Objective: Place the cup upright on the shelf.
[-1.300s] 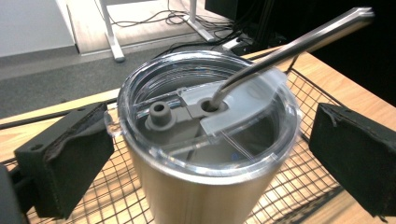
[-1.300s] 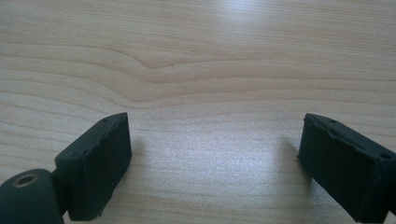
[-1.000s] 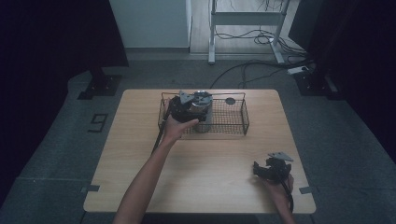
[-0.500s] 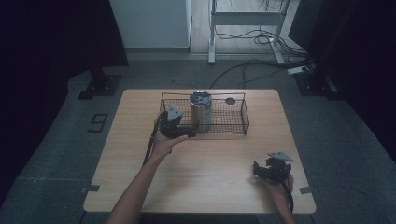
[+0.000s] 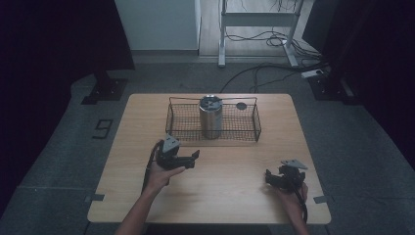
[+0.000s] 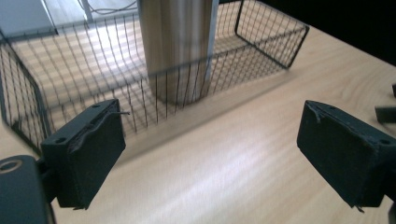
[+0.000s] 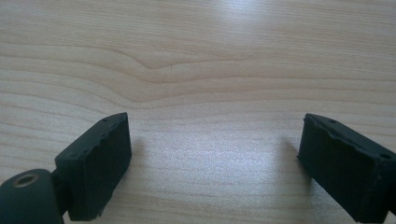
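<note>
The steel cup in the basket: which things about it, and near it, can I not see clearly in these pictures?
- The steel cup: in the left gripper view the top edge cuts off its upper part, and the wire basket veils its base.
- Its lid pattern: too small in the high view.
- The dark round thing behind the basket: too small to identify.

In the left gripper view the steel canister (image 6: pixel 180 44) runs off at twelve o'clock (top unseen), blurred behind the wire basket (image 6: pixel 261 42).
</note>
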Motion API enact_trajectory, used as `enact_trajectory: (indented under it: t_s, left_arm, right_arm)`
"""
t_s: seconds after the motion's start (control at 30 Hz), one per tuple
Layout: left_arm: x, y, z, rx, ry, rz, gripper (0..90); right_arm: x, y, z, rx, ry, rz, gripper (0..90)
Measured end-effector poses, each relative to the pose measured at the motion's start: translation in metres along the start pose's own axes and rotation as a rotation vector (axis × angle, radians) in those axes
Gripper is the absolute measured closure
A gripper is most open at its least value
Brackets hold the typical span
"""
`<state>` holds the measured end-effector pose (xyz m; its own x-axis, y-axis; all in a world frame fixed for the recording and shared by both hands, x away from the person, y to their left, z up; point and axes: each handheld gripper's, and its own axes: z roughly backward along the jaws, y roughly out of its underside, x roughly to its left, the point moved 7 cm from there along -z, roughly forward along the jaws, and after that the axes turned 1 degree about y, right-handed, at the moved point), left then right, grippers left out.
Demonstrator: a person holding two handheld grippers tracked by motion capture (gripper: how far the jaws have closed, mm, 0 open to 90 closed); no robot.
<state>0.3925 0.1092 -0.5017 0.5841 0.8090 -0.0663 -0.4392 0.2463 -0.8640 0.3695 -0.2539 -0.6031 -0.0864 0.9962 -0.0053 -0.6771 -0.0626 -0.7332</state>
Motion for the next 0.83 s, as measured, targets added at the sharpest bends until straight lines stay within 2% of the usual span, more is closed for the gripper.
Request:
enact_trajectory:
  t_s: [0.23, 0.43, 0.53, 0.67, 0.83]
  left_arm:
    - [0.003, 0.033, 0.013, 0.030, -0.010, 0.005, 7.8]
    - [0.004, 0.057, 0.018, 0.060, 0.007, 0.027, 7.9]
    - [0.005, 0.062, 0.016, 0.082, -0.006, 0.016, 8.2]
    - [0.003, 0.060, 0.017, 0.070, -0.004, 0.017, 8.7]
    - [0.002, 0.064, 0.015, 0.087, -0.005, 0.023, 8.7]
  right_arm:
    - [0.000, 0.000, 0.000, 0.000, 0.003, -0.001, 9.2]
    - [0.000, 0.000, 0.000, 0.001, 0.002, -0.003, 9.2]
    - [0.000, 0.000, 0.000, 0.001, 0.002, -0.004, 9.2]
    - [0.000, 0.000, 0.000, 0.000, 0.002, -0.003, 9.2]
    - [0.000, 0.000, 0.000, 0.000, 0.002, -0.003, 9.3]
